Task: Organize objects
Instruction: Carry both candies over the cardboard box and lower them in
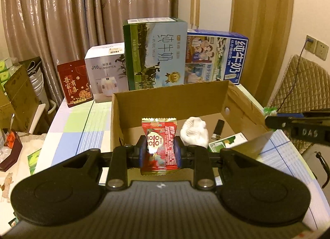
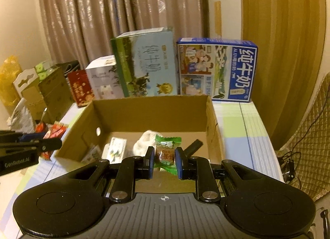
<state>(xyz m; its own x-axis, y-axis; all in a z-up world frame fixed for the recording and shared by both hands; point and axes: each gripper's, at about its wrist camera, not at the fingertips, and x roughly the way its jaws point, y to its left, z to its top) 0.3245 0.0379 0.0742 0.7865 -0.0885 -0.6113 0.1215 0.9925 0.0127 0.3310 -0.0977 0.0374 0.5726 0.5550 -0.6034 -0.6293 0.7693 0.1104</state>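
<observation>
My left gripper is shut on a red and gold candy packet and holds it over the near edge of an open cardboard box. My right gripper is shut on a green-wrapped candy above the same box. In the box lie a white crumpled cloth, a small black item and a green and white packet. The right gripper's side shows at the right of the left wrist view; the left gripper's side shows at the left of the right wrist view.
Behind the box stand a red gift box, a white humidifier box, a green milk carton box and a blue milk carton box. Cardboard boxes and clutter crowd the left. A padded chair stands at the right.
</observation>
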